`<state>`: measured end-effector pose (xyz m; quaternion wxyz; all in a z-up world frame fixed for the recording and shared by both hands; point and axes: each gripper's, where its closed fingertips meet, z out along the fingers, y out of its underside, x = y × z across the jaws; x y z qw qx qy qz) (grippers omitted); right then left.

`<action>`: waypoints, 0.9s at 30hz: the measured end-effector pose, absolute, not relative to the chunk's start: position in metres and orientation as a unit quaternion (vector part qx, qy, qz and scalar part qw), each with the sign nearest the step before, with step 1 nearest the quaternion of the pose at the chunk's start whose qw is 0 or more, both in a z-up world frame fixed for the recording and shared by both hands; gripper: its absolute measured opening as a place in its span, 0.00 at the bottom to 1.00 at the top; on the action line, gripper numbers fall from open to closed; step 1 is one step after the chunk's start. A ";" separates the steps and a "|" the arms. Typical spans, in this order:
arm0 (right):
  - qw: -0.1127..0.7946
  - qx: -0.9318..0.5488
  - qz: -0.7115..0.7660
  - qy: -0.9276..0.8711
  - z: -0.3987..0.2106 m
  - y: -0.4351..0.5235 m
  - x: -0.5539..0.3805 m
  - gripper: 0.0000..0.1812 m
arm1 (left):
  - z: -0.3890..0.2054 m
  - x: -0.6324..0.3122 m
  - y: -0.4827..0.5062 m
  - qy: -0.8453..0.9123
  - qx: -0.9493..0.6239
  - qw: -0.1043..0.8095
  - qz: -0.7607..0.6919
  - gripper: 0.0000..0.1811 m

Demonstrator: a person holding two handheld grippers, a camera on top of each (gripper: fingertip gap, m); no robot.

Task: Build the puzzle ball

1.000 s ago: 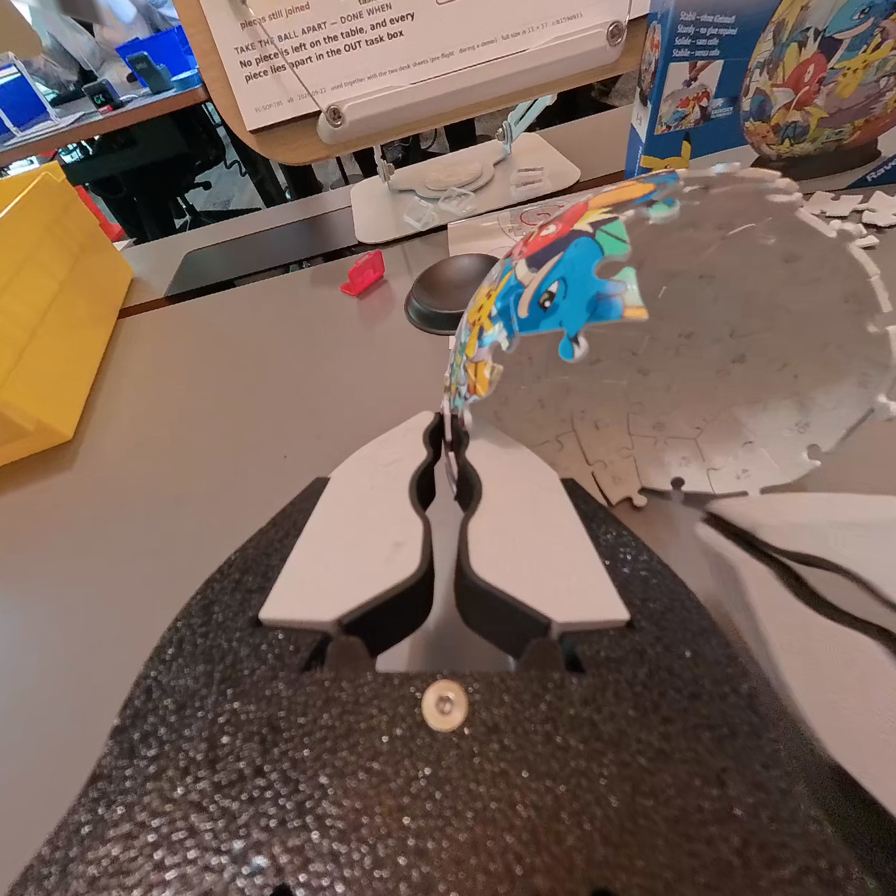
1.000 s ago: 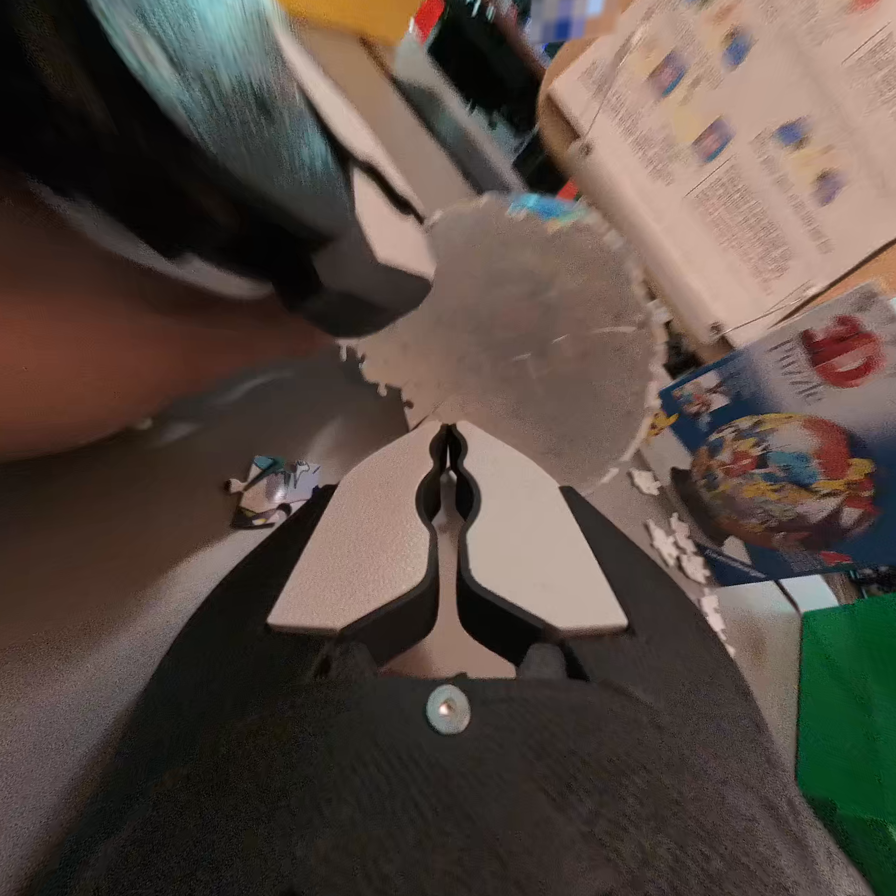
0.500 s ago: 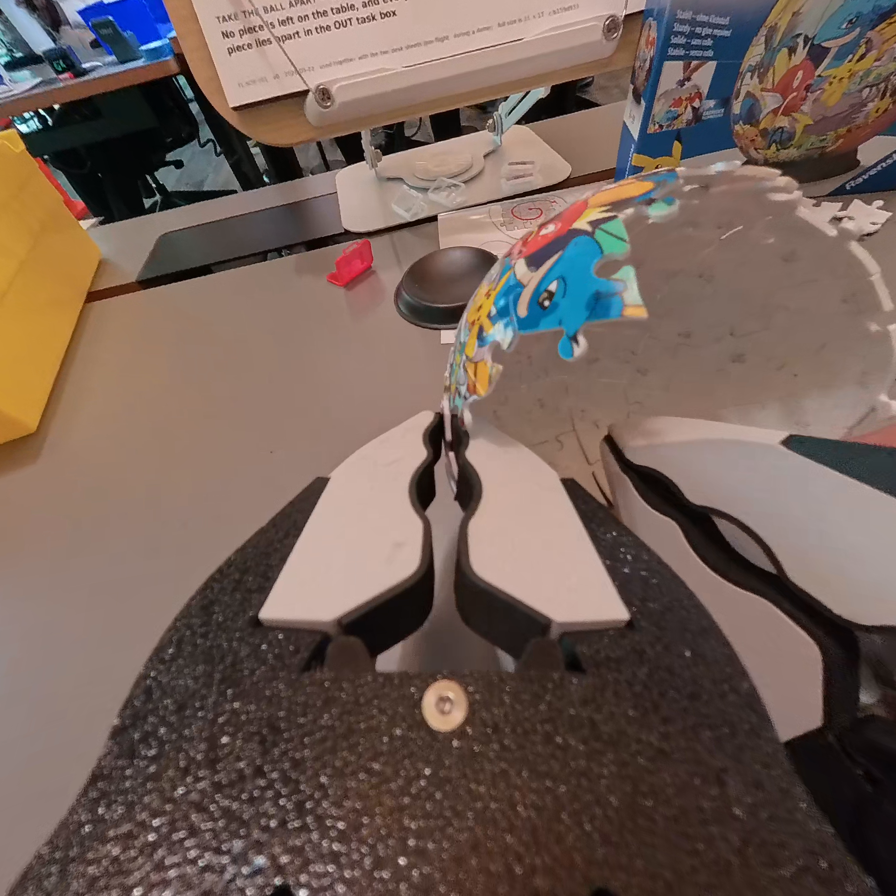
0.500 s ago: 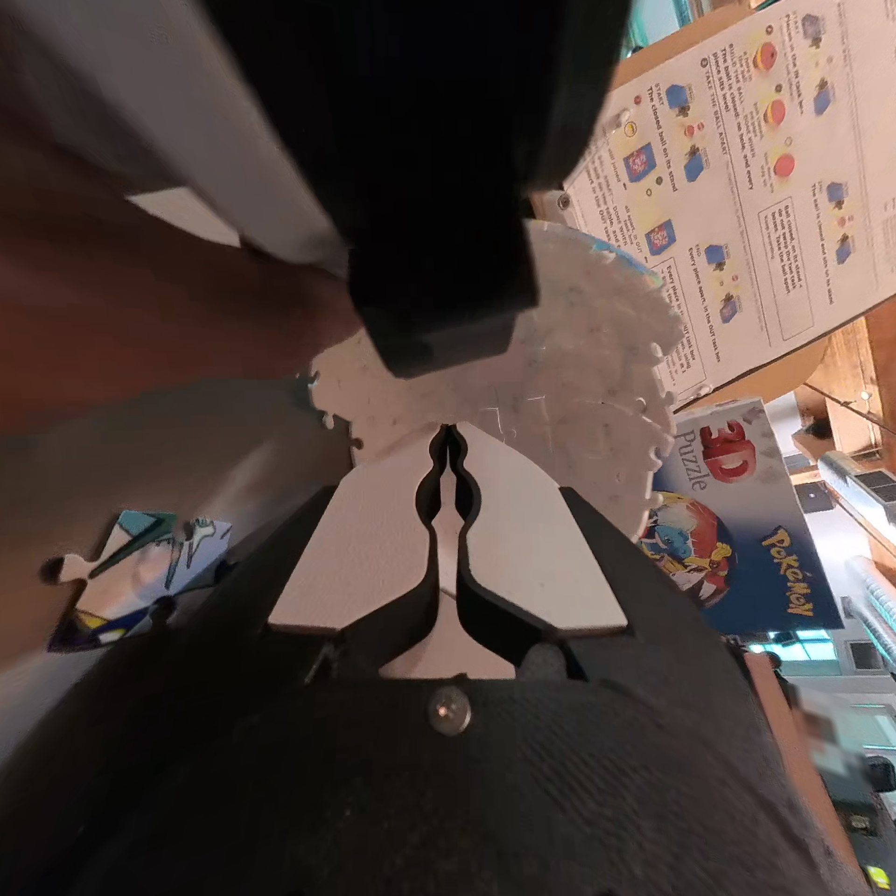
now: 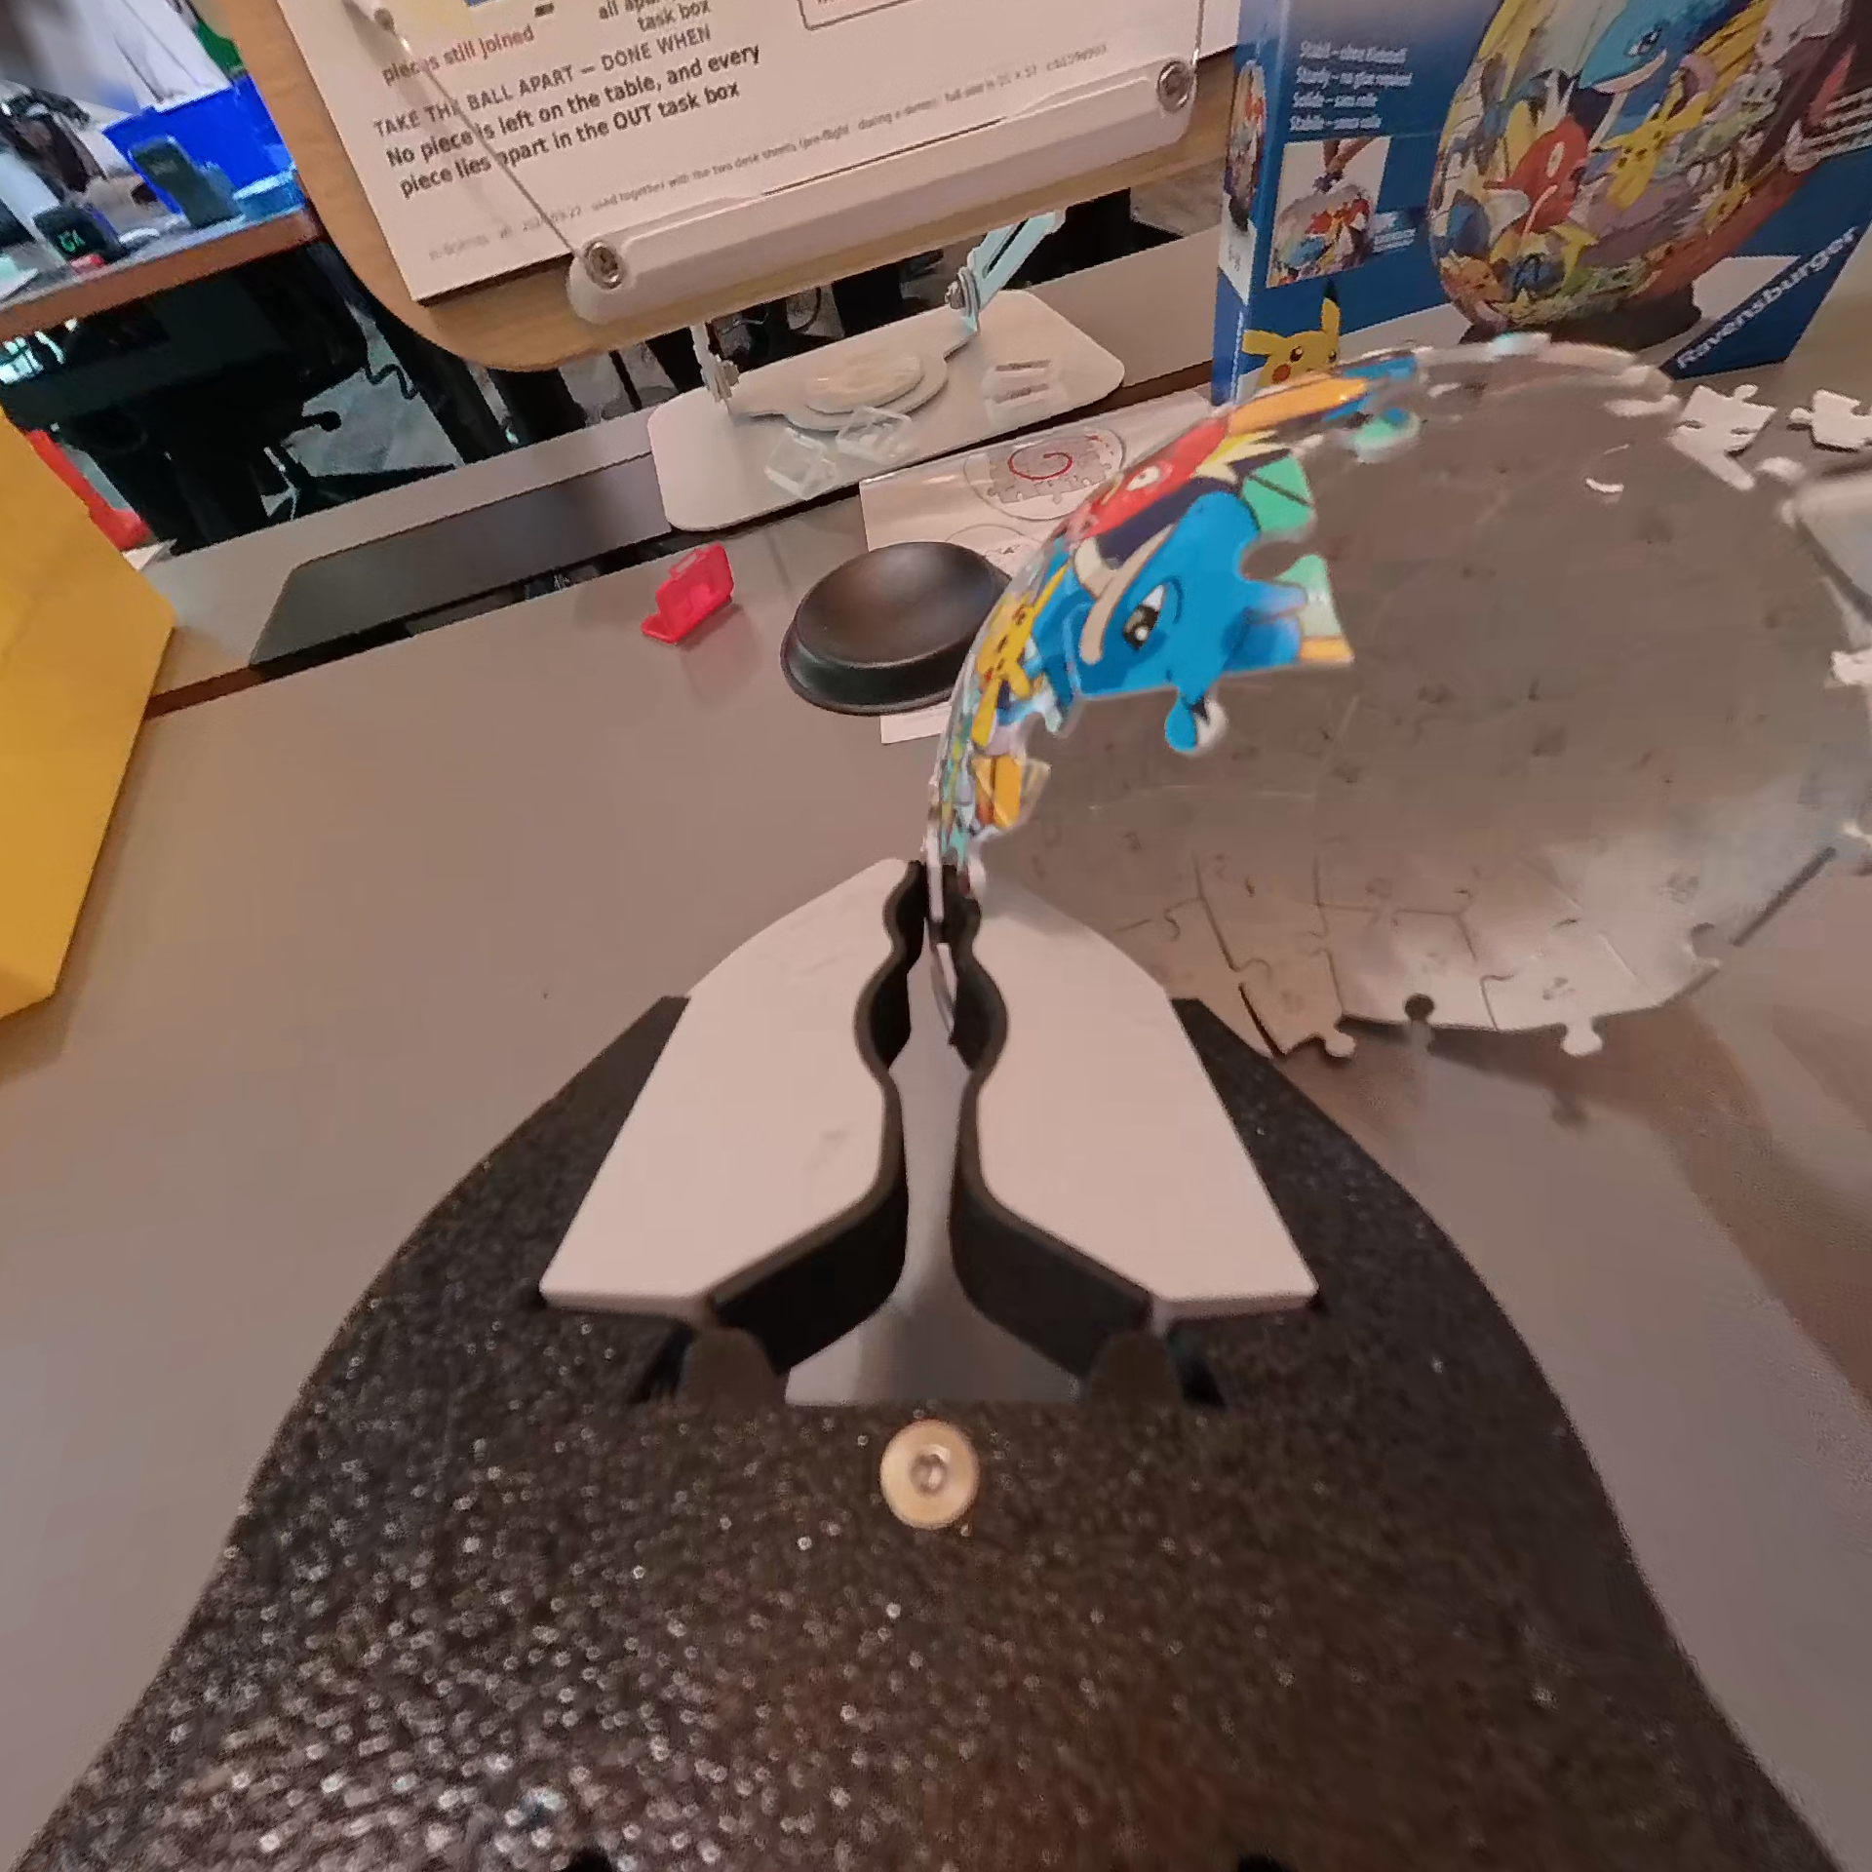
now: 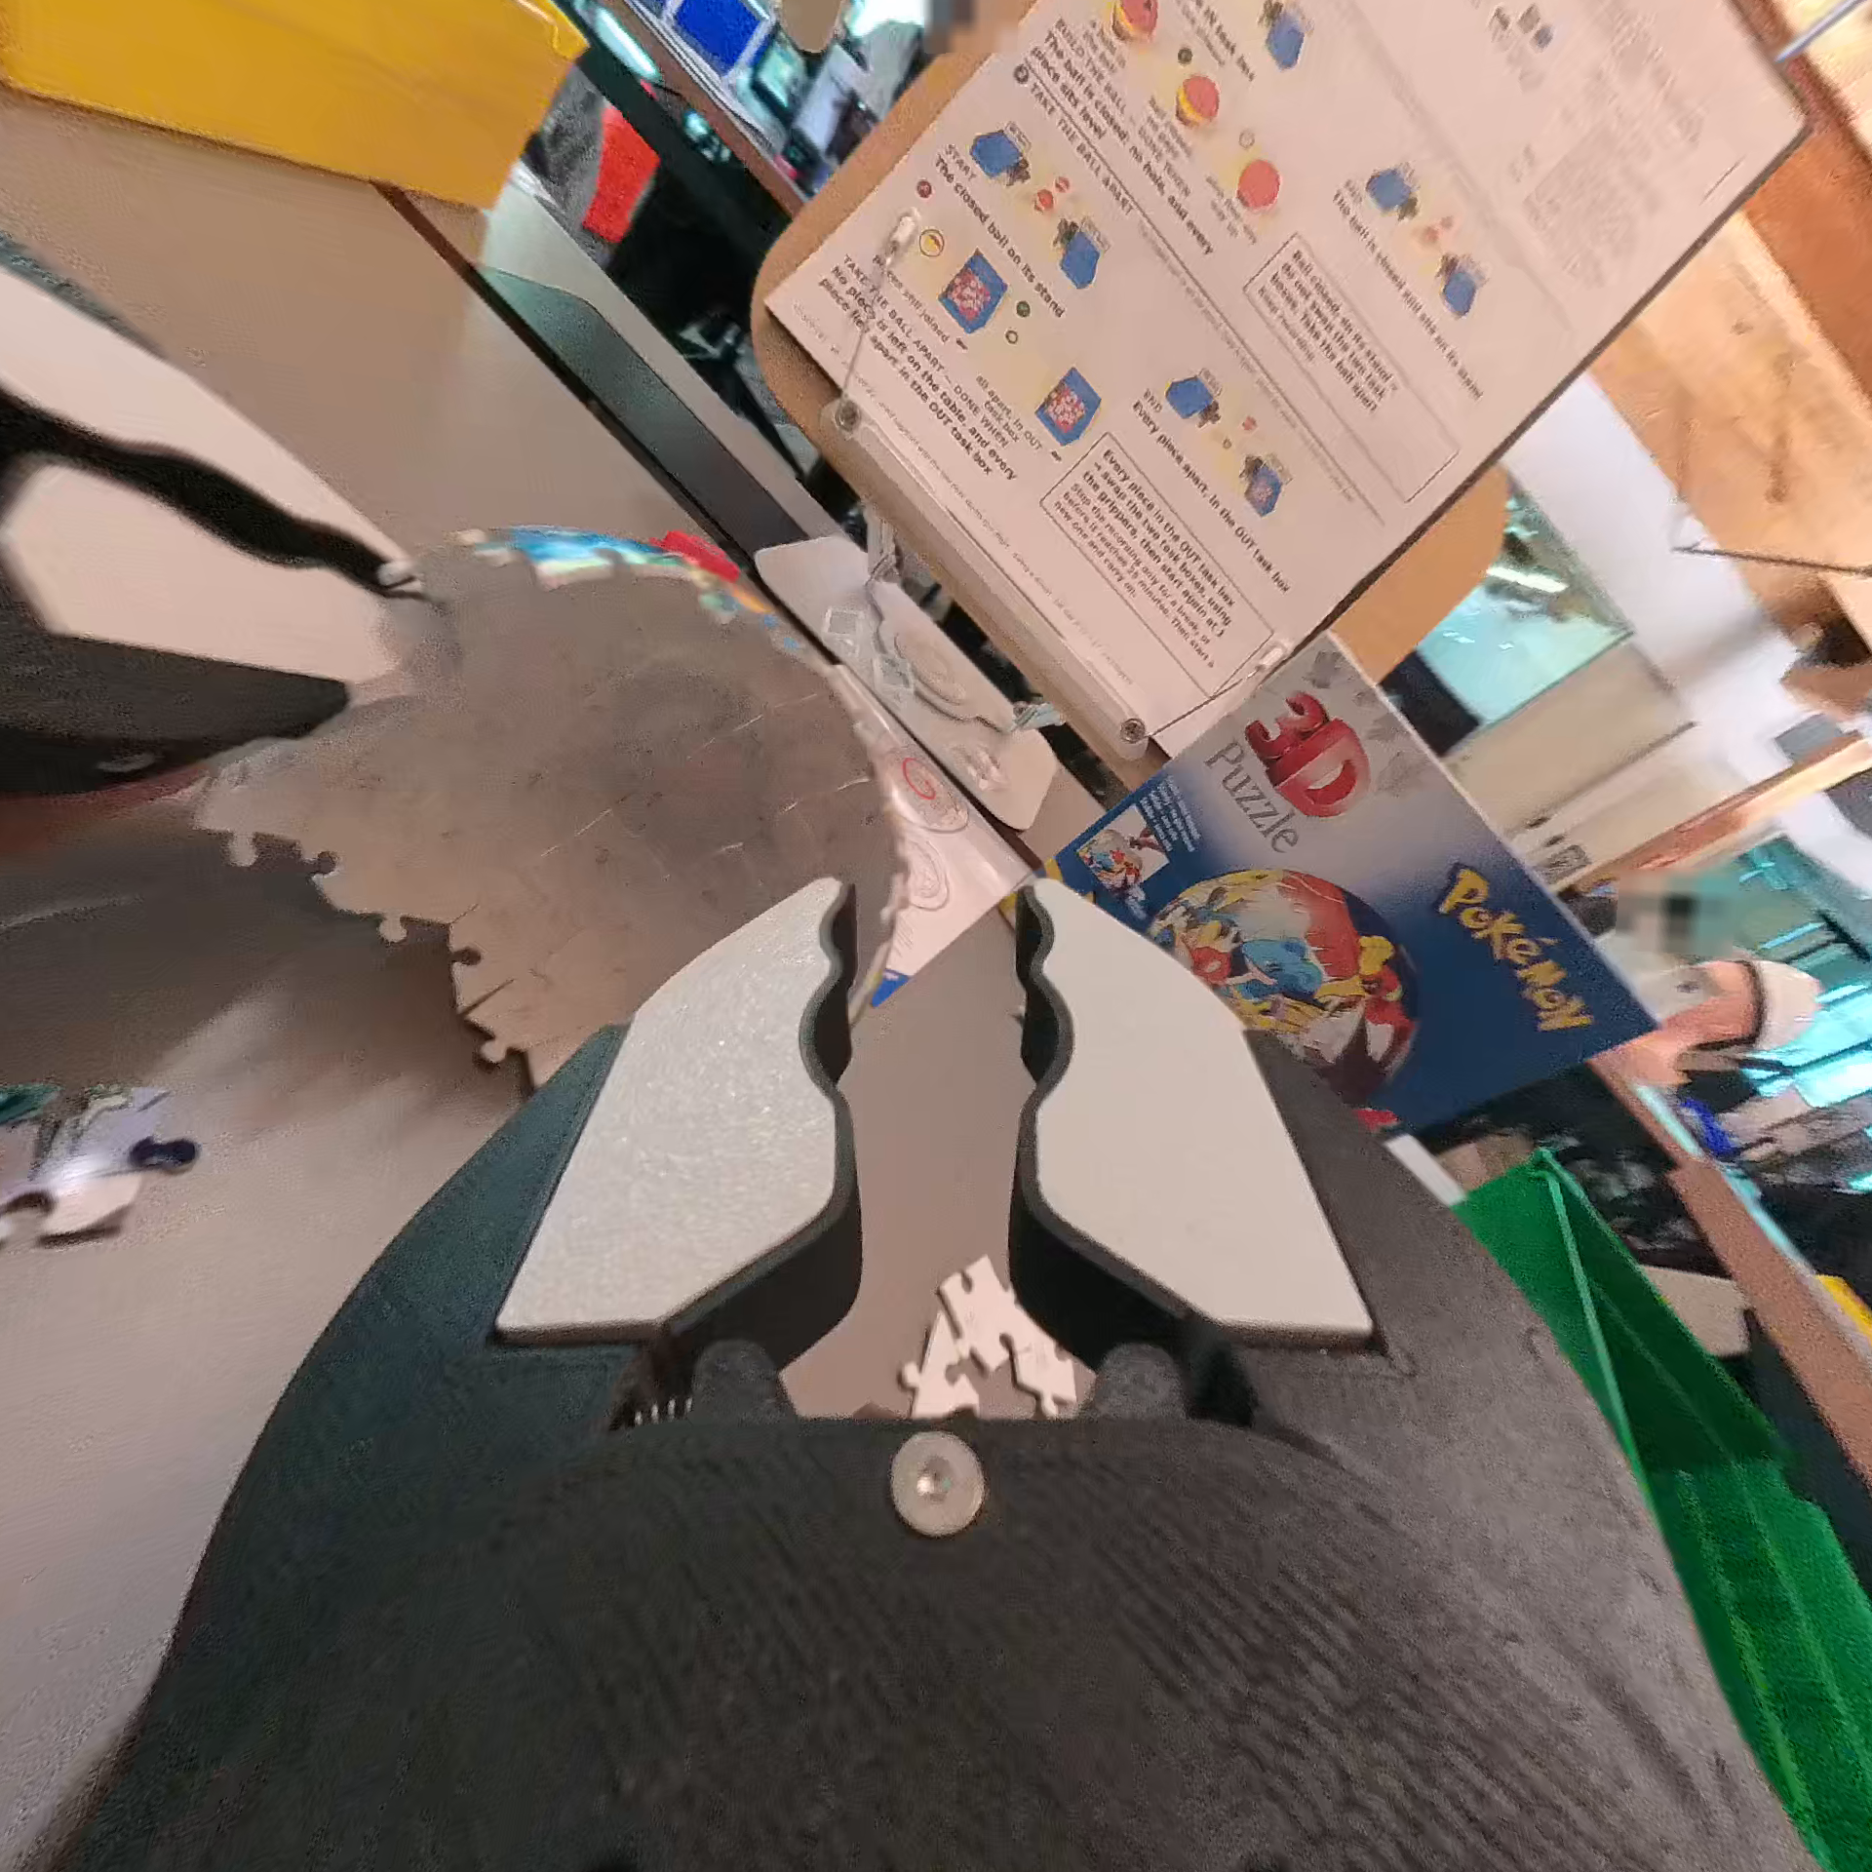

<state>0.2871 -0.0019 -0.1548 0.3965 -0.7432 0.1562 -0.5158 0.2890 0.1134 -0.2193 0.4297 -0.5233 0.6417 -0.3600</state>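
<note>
My left gripper [image 5: 947, 897] is clamped on the rim of the half-built puzzle ball [image 5: 1438, 770], a curved shell whose pale grey inside faces me while its bright printed outside shows along the left edge. The shell is held up over the grey table [image 5: 425, 912]. My right gripper [image 6: 932, 912] has its jaws spread apart and holds nothing; the shell's edge sits just left of its left fingertip, and I cannot tell if they touch. A loose white puzzle piece [image 6: 988, 1342] lies on the table seen between the right fingers. Beyond the ball stand the black stand [image 5: 891, 633], a small red clip [image 5: 691, 605], the blue puzzle box [image 5: 1540, 172] and an instruction board [image 5: 770, 111]. A yellow bin [image 5: 61, 689] sits at the far left.
</note>
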 end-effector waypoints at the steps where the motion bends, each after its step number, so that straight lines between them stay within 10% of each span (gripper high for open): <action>1: 0.406 -0.745 -0.504 0.160 -0.153 -0.003 0.293 0.17 | -0.219 0.289 0.113 0.643 -0.519 0.432 -0.361 0.01; 27: 0.462 -0.752 -0.428 0.193 -0.176 0.003 0.305 0.16 | -0.214 0.288 0.108 0.651 -0.487 0.462 -0.354 0.01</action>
